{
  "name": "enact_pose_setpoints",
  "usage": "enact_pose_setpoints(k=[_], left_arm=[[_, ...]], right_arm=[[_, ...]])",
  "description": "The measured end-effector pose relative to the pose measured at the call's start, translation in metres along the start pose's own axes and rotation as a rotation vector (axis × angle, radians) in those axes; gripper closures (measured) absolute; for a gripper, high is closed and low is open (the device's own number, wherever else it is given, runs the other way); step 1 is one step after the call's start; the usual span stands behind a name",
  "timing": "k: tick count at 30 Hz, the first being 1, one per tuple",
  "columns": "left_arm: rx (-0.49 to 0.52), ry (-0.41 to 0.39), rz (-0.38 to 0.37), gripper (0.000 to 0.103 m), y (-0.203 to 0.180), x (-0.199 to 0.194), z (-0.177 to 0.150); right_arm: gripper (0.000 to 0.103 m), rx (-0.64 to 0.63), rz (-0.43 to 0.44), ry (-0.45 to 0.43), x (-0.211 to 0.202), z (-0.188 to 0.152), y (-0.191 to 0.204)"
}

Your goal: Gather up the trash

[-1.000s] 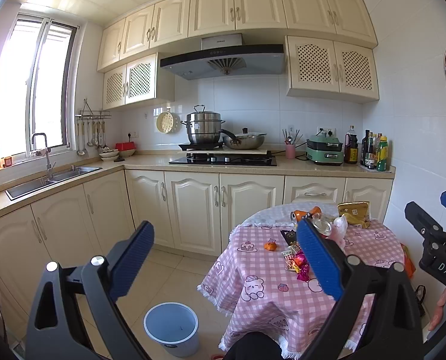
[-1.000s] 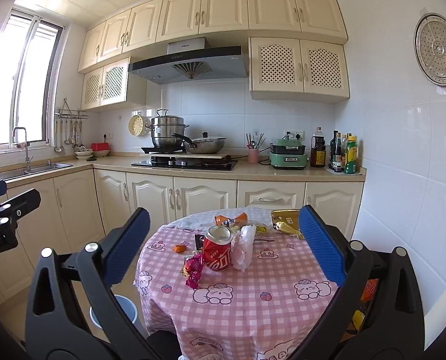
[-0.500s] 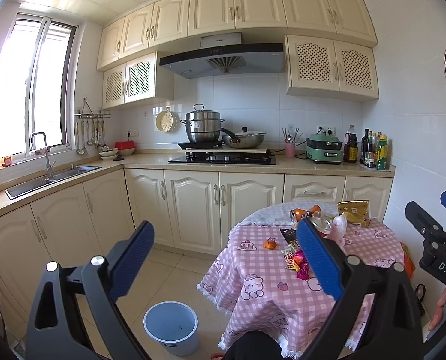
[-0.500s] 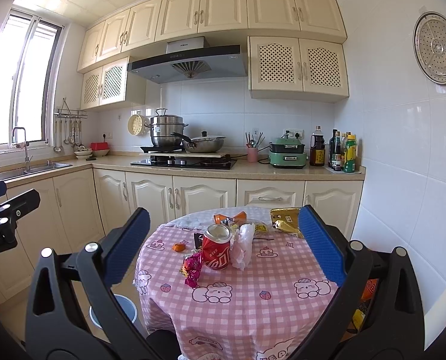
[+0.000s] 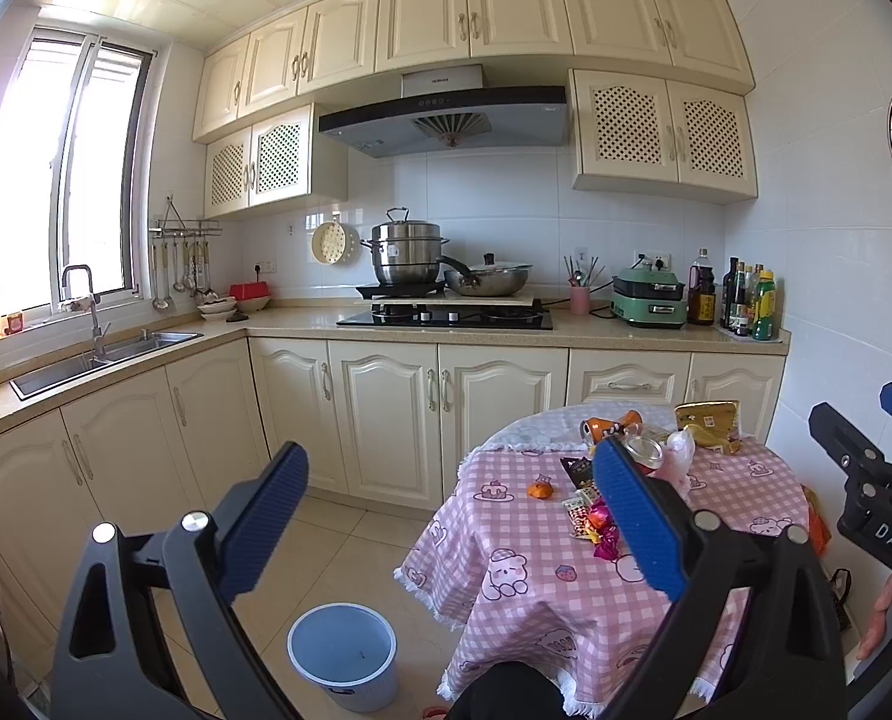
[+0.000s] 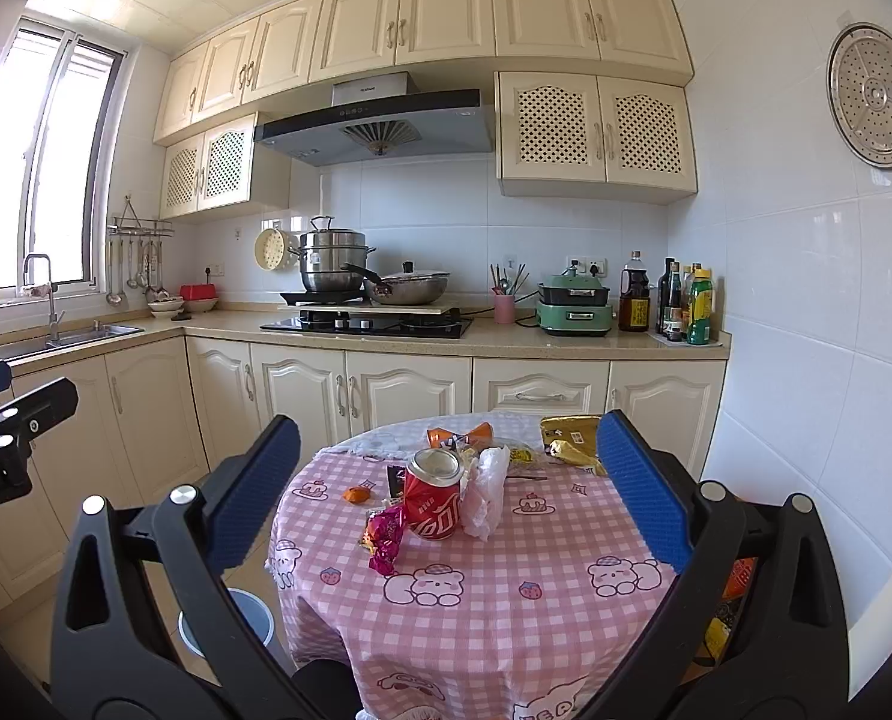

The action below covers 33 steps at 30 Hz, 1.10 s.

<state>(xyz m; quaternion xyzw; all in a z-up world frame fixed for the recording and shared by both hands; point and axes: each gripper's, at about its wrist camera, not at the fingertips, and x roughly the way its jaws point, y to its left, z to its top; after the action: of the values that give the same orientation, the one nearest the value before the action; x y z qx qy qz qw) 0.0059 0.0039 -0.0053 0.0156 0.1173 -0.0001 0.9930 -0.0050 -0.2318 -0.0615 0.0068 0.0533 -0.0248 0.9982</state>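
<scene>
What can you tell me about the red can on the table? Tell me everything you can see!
The red can is a shiny metal drink can with white writing on its side and a silver top. It stands upright, a bit tilted, near the middle of the round table on the pink checked cloth. A crumpled pinkish plastic bag presses against one side, and a shiny pink candy wrapper lies at its other side. Neither gripper touches it.

Red can (image 6: 434, 504) on pink gingham (bear-printed) tablecloth (image 6: 506, 606).
</scene>
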Motion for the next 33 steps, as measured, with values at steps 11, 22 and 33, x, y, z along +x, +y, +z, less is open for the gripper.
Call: enact_pose_setpoints(k=[11,22,33], left_arm=[[0.0,0.002,-0.002,0.009,-0.001,-0.001,-0.001],[-0.003,0.014,-0.001,0.009,-0.001,0.002,0.0],[0.0,0.037,0.003,0.009,-0.003,0.012,-0.006]], right_arm=[[0.006,0.001,-0.001,0.01,0.004,-0.002,0.0],[0.006,-0.001,-0.002,0.02,0.013,-0.002,0.0],[0.006,0.009,-0.014,0.044,0.018,-0.006,-0.005]])
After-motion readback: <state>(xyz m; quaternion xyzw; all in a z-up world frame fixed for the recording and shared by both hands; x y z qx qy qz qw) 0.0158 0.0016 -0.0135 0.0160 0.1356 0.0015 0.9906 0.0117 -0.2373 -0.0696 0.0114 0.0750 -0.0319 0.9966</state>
